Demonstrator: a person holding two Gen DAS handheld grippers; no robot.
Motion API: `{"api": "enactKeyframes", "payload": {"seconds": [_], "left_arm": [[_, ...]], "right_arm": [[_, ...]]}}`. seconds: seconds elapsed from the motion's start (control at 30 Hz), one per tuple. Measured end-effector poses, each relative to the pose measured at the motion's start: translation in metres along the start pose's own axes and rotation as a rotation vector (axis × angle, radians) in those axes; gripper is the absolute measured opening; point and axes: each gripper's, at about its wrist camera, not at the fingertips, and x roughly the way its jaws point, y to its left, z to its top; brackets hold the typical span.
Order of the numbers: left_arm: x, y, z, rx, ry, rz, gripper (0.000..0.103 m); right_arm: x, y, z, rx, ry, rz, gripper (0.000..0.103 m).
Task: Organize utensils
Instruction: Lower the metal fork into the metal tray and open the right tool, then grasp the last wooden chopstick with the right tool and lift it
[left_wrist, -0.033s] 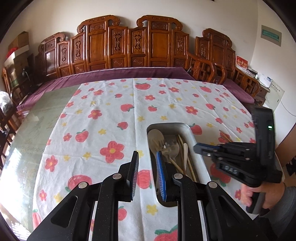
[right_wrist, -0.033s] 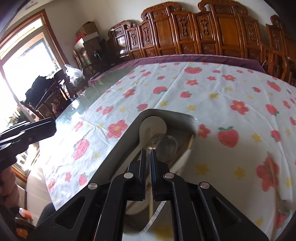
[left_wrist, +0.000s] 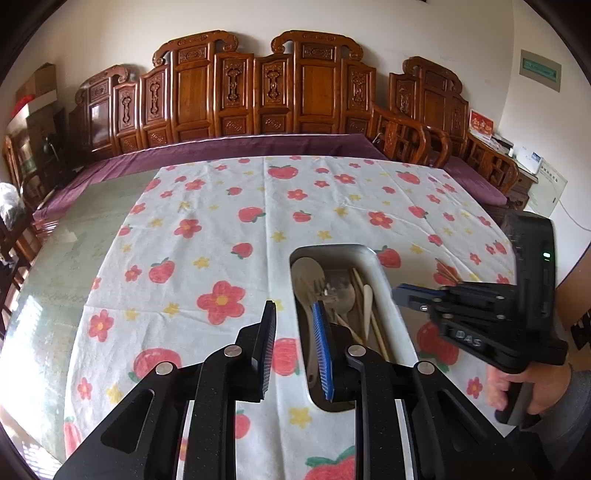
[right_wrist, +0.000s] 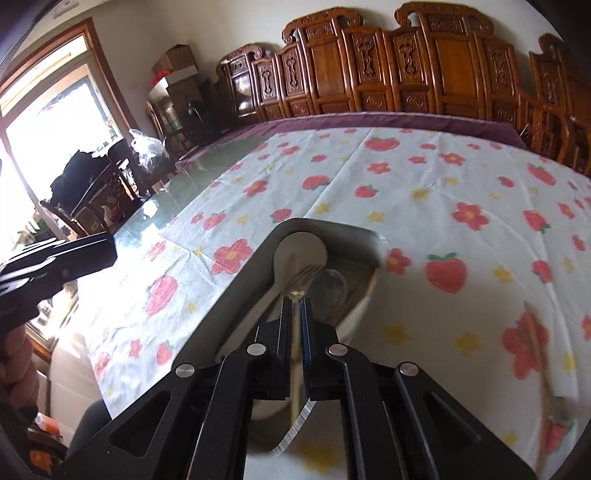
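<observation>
A metal tray (left_wrist: 384, 284) lies on the flowered tablecloth and holds a pale plastic spoon (left_wrist: 308, 273), a metal fork (left_wrist: 323, 288), a clear spoon (right_wrist: 332, 286) and wooden chopsticks (left_wrist: 364, 306). My left gripper (left_wrist: 293, 343) is open and empty, just above the tray's near left rim. My right gripper (right_wrist: 294, 314) is over the tray (right_wrist: 258, 258), jaws nearly closed on a thin wooden chopstick (right_wrist: 295, 365) that runs between them; in the left wrist view it (left_wrist: 402, 293) comes in from the right. Another chopstick (right_wrist: 539, 354) lies on the cloth at the right.
The flowered tablecloth (left_wrist: 229, 236) covers most of a glass-topped table (left_wrist: 74, 236). Carved wooden chairs (left_wrist: 258, 92) line the far side. A window and cluttered furniture (right_wrist: 74, 177) are at the left.
</observation>
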Motion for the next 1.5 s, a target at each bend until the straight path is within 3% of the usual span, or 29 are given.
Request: {"api": "enactKeyframes", "payload": {"seconds": [0.2,0.27,0.3,0.37,0.53,0.63,1.07,1.13,1.2,1.5], "left_arm": [[-0.003,-0.027,-0.001,0.022,-0.003,-0.022,0.025],[-0.005,-0.037,-0.003,0.029,-0.003,-0.031,0.034],[-0.006,-0.043,-0.004,0.034,-0.004,-0.036,0.041],[-0.007,-0.054,-0.007,0.042,-0.003,-0.052,0.044],[-0.006,-0.082,-0.015,0.074,0.002,-0.081,0.071],[-0.003,-0.096,-0.020,0.082,0.007,-0.095,0.079],[0.015,-0.112,-0.042,0.075,0.064,-0.099,0.079],[0.016,-0.116,-0.042,0.079,0.069,-0.099,0.079],[0.019,-0.121,-0.043,0.085,0.075,-0.101,0.079],[0.035,-0.150,-0.042,0.112,0.108,-0.117,0.079]], "right_arm": [[-0.056,-0.031,-0.031,-0.029,-0.027,-0.079,0.007],[-0.069,-0.049,-0.044,-0.026,-0.022,-0.089,0.007],[-0.072,-0.057,-0.051,-0.021,-0.018,-0.099,0.012],[-0.079,-0.078,-0.066,0.003,0.001,-0.154,0.019],[-0.088,-0.122,-0.089,0.040,0.032,-0.245,0.020],[-0.089,-0.144,-0.098,0.068,0.041,-0.283,0.024],[-0.047,-0.167,-0.106,0.031,0.126,-0.329,0.024],[-0.047,-0.168,-0.106,0.023,0.119,-0.333,0.020],[-0.047,-0.168,-0.107,0.012,0.122,-0.337,0.007],[-0.066,-0.153,-0.107,0.003,0.122,-0.289,0.006]]}}
